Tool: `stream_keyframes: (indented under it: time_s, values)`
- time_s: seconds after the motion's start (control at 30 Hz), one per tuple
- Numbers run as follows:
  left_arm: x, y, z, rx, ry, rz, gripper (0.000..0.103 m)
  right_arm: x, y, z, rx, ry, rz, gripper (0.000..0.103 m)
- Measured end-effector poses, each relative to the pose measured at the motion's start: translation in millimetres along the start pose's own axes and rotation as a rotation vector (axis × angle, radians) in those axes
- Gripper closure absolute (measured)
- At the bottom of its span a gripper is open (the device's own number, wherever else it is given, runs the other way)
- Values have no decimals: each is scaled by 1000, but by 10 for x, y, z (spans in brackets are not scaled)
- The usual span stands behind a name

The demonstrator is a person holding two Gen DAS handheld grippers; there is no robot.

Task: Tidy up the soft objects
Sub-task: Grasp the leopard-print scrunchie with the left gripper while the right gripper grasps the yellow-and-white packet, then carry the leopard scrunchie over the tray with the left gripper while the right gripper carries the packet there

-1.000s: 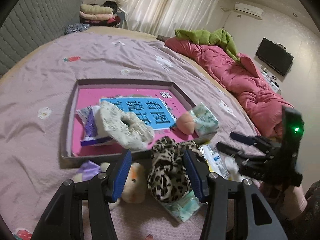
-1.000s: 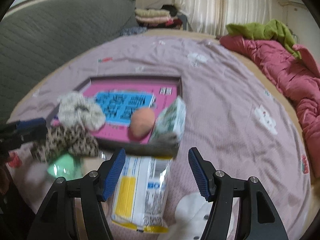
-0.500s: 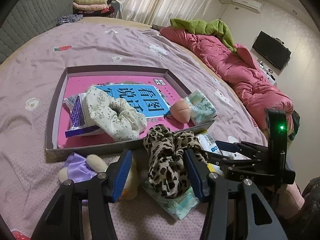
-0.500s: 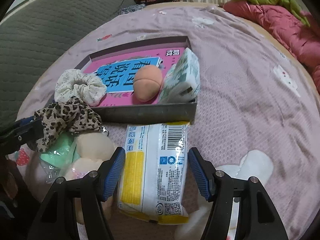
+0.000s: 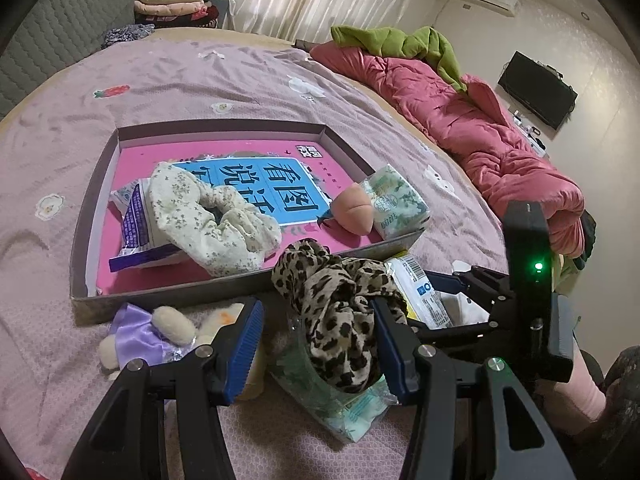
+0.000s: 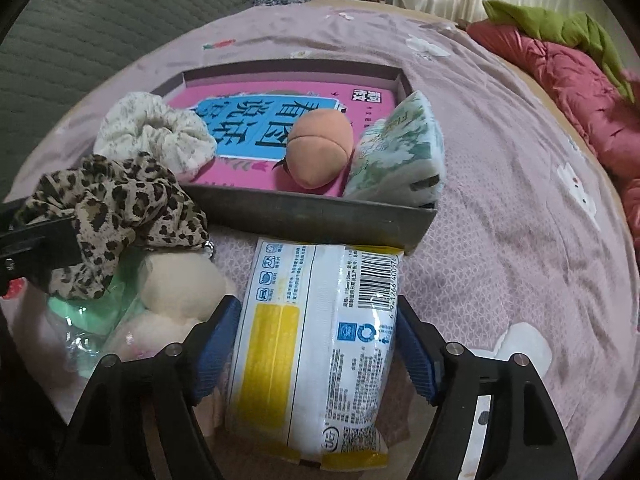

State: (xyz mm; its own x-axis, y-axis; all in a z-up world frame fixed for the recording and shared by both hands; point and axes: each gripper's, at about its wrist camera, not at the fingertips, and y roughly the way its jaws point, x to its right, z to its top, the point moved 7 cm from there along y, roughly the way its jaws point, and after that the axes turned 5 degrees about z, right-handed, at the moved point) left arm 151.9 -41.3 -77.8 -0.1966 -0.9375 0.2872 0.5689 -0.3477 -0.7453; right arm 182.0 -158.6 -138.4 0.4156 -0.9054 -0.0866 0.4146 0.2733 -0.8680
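Note:
A shallow grey box (image 5: 168,288) with a pink floor lies on the bed. It holds a cream floral scrunchie (image 5: 212,224), a purple packet (image 5: 134,220), a peach toy (image 5: 352,214) and a green tissue pack (image 5: 398,202). My left gripper (image 5: 316,348) is open, its jaws on either side of a leopard scrunchie (image 5: 340,312) that rests on a mint packet (image 5: 352,404). My right gripper (image 6: 316,348) is open around a white and yellow wipes pack (image 6: 316,344) lying before the box (image 6: 320,216). A plush toy (image 5: 160,328) lies left of the left gripper.
A pink quilt (image 5: 480,140) with a green garment (image 5: 400,40) runs along the bed's right side. Folded clothes (image 5: 172,4) are stacked at the far end. A grey padded headboard (image 6: 80,32) stands to the left. The purple bedsheet (image 5: 160,80) spreads beyond the box.
Both grippers have come lower and closer to the items before the box. The right gripper's jaws now flank the wipes pack. The leopard scrunchie stays between the left jaws.

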Motion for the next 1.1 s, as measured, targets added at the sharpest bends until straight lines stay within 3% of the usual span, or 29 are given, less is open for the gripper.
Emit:
stream_keyframes:
  time_s: [0.33,0.6,0.67,0.83,0.93,1.1]
  values:
    - [52,-15,56,39,34,6,50,49,6,34,1,26,14,28]
    - [128,82,29,7,45,-31,58,74,13,55,0,40,32,29]
    - [127,90,38,13,38,-37,62,75,23,60,1,43,35,29]
    - [125,125,69,19,34,-42,84,80,28,76,-2,46,38,29]
    - [114,108,94,34,29,-39,91,89,19,92,-5,50,40,32]
    - [106,23,151,68,24,-47,93,162,-33,110,7,98,74,39]
